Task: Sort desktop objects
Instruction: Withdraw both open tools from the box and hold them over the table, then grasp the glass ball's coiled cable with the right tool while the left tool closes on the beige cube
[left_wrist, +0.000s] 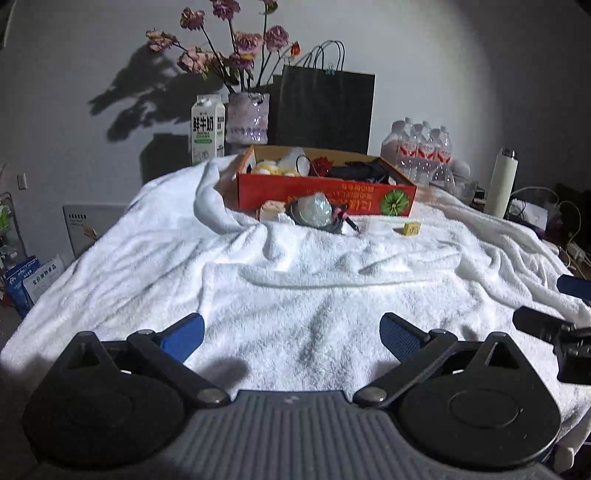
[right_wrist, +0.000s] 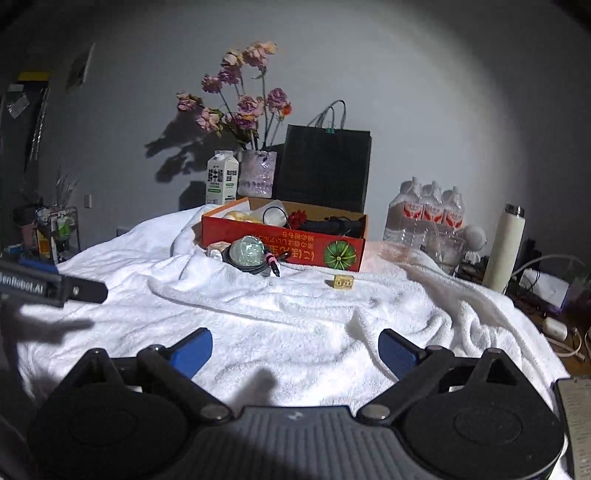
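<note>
Both claws hover low over the white towel (left_wrist: 295, 295) covering the surface. Left claw (left_wrist: 291, 338) wide, nothing between the pads; right claw (right_wrist: 295, 352) likewise wide and empty. Judged: spread in readiness for a pickup.

Red cardboard box (left_wrist: 325, 195), centre frame, already holds several items, so probably the sorting bin. Unsorted things lie just in front of it: a clear glassy ball (left_wrist: 316, 210) on a dark ring, a pink-and-black pen (left_wrist: 347, 218) touching that cluster, and a small yellow block (left_wrist: 411, 228) apart to the right.
</note>
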